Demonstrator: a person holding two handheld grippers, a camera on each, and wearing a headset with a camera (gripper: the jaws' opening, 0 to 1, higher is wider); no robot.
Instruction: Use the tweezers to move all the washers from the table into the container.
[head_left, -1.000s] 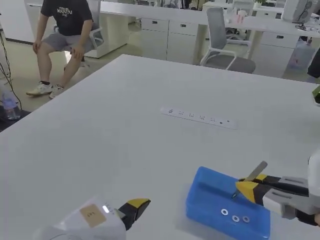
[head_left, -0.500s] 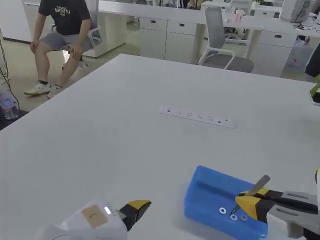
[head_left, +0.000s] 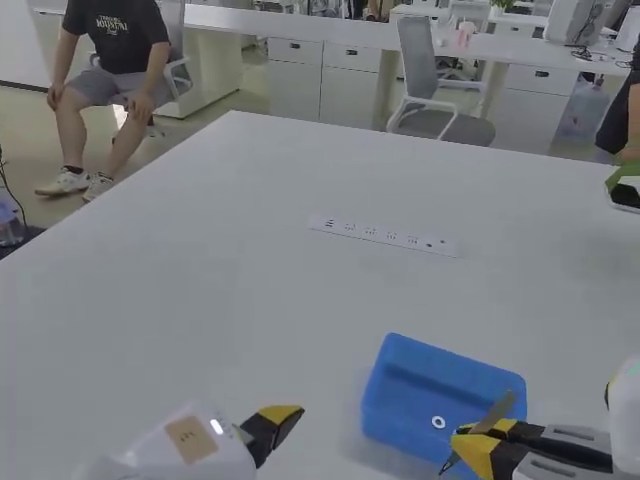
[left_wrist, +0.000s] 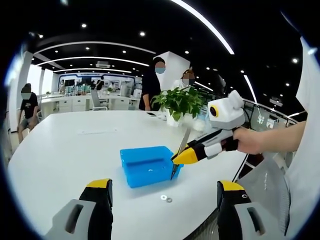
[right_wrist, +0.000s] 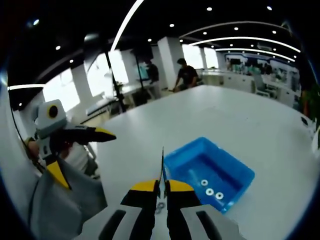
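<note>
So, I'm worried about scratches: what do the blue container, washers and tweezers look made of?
Container: likely plastic, uniform blue, soft sheen, rounded corners. Washers: probably metal, pale bright rings. Tweezers: seemingly steel, thin grey strip, dull sheen.

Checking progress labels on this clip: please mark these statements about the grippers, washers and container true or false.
1. The right gripper is shut on the tweezers. True.
2. The blue container is empty. False: three washers lie inside it.
3. The left gripper is shut. False: its jaws stand wide apart, with nothing between them.
4. Two loose washers lie on the table beside the container. True.
</note>
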